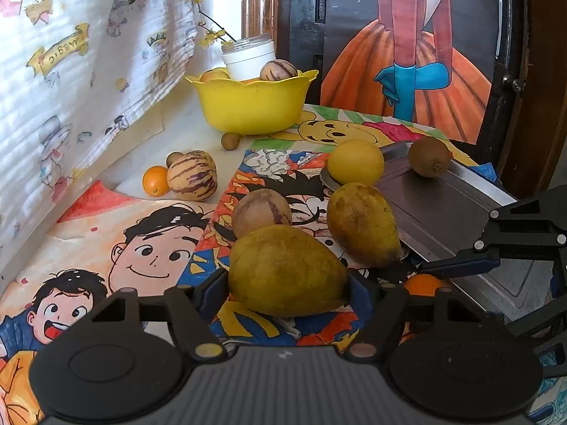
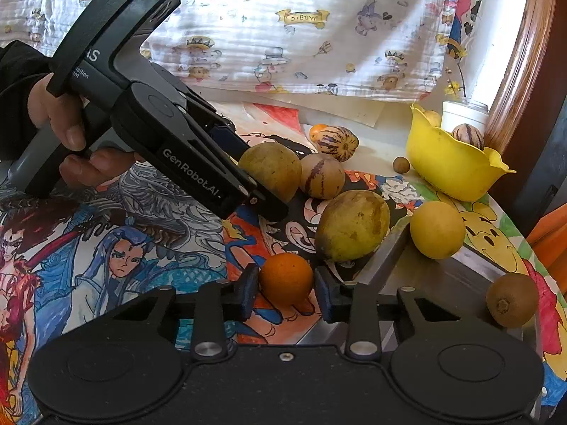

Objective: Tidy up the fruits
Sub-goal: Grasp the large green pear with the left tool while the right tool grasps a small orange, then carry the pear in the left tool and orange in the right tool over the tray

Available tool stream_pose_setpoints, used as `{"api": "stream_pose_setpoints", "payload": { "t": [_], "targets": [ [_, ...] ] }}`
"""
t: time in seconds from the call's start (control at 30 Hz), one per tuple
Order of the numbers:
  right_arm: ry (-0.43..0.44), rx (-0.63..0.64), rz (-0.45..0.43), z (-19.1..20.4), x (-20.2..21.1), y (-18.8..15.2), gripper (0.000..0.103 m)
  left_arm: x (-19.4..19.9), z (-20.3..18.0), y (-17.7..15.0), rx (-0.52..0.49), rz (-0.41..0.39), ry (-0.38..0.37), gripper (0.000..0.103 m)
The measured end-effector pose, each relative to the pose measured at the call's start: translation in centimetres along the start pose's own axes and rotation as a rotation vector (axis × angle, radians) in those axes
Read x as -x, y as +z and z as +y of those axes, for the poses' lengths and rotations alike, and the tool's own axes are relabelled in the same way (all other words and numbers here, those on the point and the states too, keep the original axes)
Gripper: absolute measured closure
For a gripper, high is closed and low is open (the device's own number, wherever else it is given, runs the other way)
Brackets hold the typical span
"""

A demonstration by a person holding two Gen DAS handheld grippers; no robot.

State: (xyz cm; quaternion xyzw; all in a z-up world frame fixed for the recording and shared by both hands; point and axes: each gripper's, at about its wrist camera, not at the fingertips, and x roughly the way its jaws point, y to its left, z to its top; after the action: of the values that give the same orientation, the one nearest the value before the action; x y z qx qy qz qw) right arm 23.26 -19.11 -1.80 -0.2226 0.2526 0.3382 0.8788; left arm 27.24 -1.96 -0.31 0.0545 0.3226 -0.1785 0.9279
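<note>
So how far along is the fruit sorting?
Early. Done: two fruits in the yellow scalloped bowl, a brown kiwi on the metal tray. In hand: left gripper around a yellow-green pear, right gripper around a small orange. Left: several loose fruits.

Matte black left gripper (image 2: 264, 191) marked "GenRobot.AI" in white lettering, grey handle gripped by a hand (image 2: 71, 141), black sleeve (image 2: 16, 81) worn above it, right gripper (image 2: 286, 292) seen with dark blue padded jaws, silver pivot screws, round black discs
</note>
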Motion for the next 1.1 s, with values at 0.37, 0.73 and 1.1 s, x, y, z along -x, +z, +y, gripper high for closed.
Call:
{"api": "stream_pose_setpoints", "payload": {
  "t": [0.37,0.73,1.1],
  "targets": [
    [-0.004,-0.008,-0.014,0.0,0.2,-0.2,0.068,0.6,-0.2,-0.3,0.036,-0.007,0.023,0.03],
    [0.024,-0.035,-0.038,0.5,1.4,-1.0,0.068,2.1,-1.1,-1.1,0.034,0.001,0.013,0.03],
    [0.029,-0.057,-0.057,0.6,3.3,-2.1,0.068,3.3,-2.3,-1.8,0.063,0.007,-0.008,0.03]
  ]
}}
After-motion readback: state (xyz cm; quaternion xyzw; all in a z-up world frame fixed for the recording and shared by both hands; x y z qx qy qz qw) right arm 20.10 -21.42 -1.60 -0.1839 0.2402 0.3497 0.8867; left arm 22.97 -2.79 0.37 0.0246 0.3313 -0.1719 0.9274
